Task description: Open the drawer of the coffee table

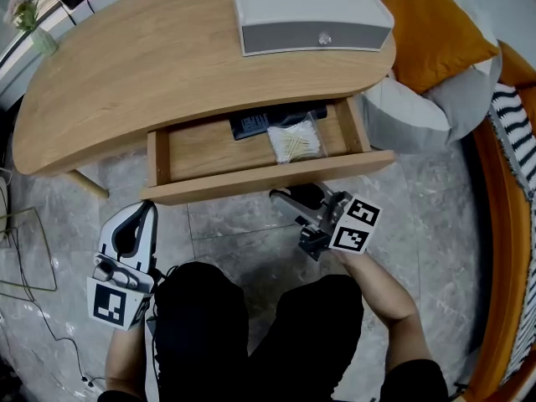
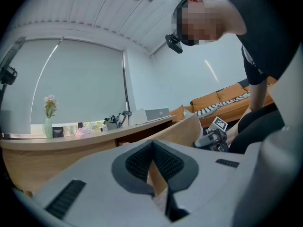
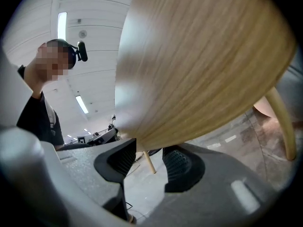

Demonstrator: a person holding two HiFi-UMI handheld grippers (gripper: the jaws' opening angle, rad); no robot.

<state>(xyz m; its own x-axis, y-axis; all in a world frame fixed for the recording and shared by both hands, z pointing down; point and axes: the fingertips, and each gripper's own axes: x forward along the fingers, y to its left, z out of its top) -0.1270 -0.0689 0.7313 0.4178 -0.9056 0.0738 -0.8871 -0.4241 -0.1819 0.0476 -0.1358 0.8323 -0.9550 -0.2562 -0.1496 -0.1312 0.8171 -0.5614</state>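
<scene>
Knees (image 1: 251,325) of the person fill the bottom centre of the head view. Left gripper (image 1: 147,212) sits at lower left over the floor (image 1: 226,233), well clear of the drawer (image 1: 251,184). Its jaws are together with nothing between them. Right gripper (image 1: 293,198) is at centre frame, just below the drawer's front board. Its jaws are apart, the board's lower edge sits just above the gap, and the pads are not pressing on it.

Drawer stands pulled well out of the coffee table (image 1: 167,65), mid-frame. Inside are a dark flat item (image 1: 260,122) and a bag of cotton swabs (image 1: 293,143). Farther up, a white box (image 1: 310,11) sits on the table.

Judgement: the drawer is stiff wood, light with so little load, and smooth-faced. No handle shows. Best hold is likely the front board's lower lip, pulled level so it does not bind.
</scene>
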